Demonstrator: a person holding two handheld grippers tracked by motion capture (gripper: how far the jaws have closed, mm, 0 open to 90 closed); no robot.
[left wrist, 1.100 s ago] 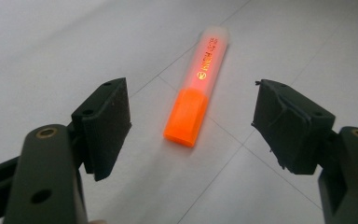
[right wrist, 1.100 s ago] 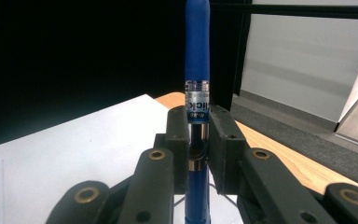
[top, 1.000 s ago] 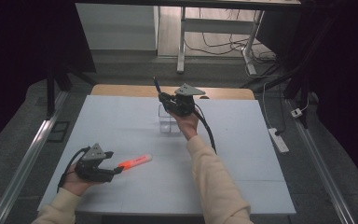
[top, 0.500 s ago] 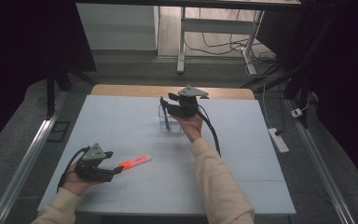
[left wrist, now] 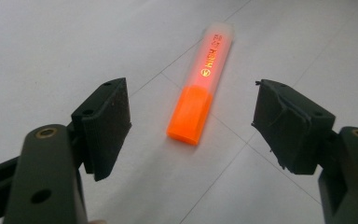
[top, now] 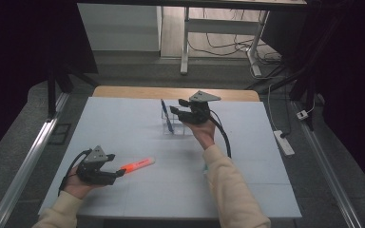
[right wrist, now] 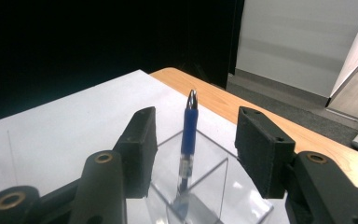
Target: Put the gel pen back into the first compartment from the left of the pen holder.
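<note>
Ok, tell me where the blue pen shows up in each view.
High view: blue pen leans in the clear box, upper centre, left of the right gripper.
Right gripper view: centre, upright in the box, beyond the fingers.
Left gripper view: not in it.
Shared landmark: the clear box.

The high view is looking forward and down over the whole counter [top: 138, 118]. The left tongs' camera is looking closely down at the marker [left wrist: 200, 88] on the counter; the right one is facing the pen [right wrist: 187, 135], both also lying in the high view
</note>
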